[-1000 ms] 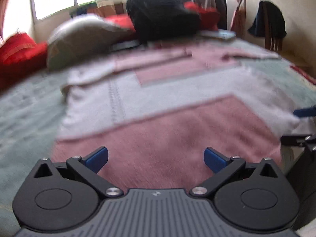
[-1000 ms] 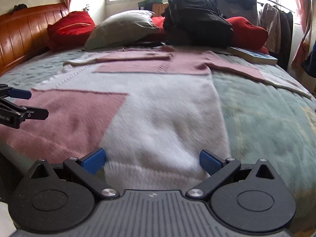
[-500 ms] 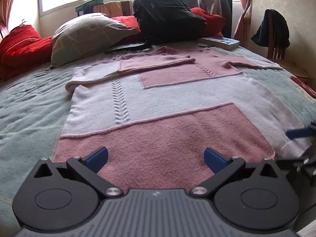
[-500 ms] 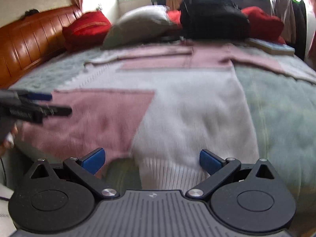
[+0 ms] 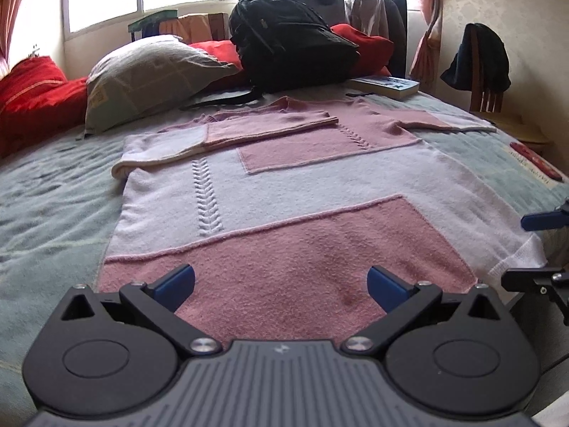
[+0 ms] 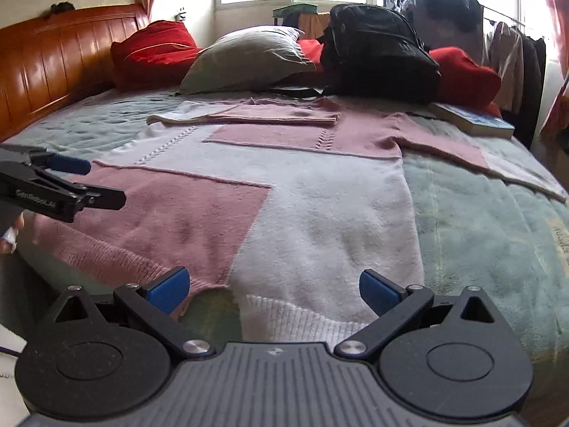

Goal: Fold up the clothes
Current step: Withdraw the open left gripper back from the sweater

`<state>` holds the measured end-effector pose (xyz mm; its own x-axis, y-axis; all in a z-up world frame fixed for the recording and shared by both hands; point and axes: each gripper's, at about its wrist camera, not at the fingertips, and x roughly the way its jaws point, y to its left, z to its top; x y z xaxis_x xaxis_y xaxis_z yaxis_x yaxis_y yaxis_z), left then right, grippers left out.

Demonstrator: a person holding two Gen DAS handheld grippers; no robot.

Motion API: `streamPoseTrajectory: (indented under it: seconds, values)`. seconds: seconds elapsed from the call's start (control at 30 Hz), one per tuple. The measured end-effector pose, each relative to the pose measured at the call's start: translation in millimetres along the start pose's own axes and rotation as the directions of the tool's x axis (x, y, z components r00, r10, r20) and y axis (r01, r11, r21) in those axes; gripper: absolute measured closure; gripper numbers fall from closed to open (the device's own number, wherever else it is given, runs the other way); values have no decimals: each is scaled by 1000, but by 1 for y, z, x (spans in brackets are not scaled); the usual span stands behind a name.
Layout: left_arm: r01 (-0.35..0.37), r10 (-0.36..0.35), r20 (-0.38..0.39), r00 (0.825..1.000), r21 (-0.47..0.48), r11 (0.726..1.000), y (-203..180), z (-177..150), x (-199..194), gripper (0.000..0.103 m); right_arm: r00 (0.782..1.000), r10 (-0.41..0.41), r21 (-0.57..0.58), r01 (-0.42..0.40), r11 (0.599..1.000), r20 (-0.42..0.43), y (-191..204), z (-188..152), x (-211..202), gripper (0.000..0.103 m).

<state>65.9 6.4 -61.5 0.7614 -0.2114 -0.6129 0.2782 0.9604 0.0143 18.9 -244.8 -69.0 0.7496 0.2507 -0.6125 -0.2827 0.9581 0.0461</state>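
Two grippers hover low at the near hem of a pink-and-white sweater (image 5: 284, 192) spread flat on the bed (image 5: 53, 206), one sleeve folded across its chest, the other stretched far right. Left gripper (image 5: 281, 281) and right gripper (image 6: 274, 286) both have jaws wide apart, holding nothing. Pinching only one knit layer, or unevenly, could skew any fold.

The sweater's hem (image 5: 284, 323) disappears behind the left tongs (image 5: 281, 286), perhaps over the bed's edge.
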Motion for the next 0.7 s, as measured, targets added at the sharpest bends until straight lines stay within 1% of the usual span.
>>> streamPoseTrajectory:
  seconds: [0.07,0.13,0.2,0.27,0.4,0.43,0.53,0.6,0.63,0.7]
  values:
    - [5,-5,-4,1000,-10,1000,1,1,0,1,1000,25,38,-25,999,-8,-3,1,3,0]
    - [-6,6,-3,1000,-3,1000,0,1,-2,1,997,68,59,-66,996,-35,1,-1,10,0]
    - [-14,14,1,1000,4,1000,1,3,-6,1,996,60,37,-58,998,-63,9,-3,16,0]
    - [-15,15,5,1000,5,1000,3,7,-9,1,998,30,-15,-31,999,-48,17,0,18,0]
    - [-23,23,16,1000,4,1000,5,13,-11,1,999,30,-55,-31,998,-11,26,17,31,0]
    - [-26,26,19,999,4,1000,5,15,-12,1,999,35,-63,-36,997,-16,28,19,37,0]
    - [-32,32,27,999,4,999,6,19,-13,1,998,15,-134,-23,991,-57,41,12,54,0]
    - [-35,35,24,999,2,999,8,20,-14,1,999,5,-171,-11,985,-34,44,1,51,0]
    - [-39,40,20,999,-3,999,9,20,-13,1,1000,5,-180,-10,984,-26,45,-3,49,0]
    - [-47,47,12,999,-11,999,11,20,-11,1,999,36,-142,-40,989,-33,36,3,41,0]
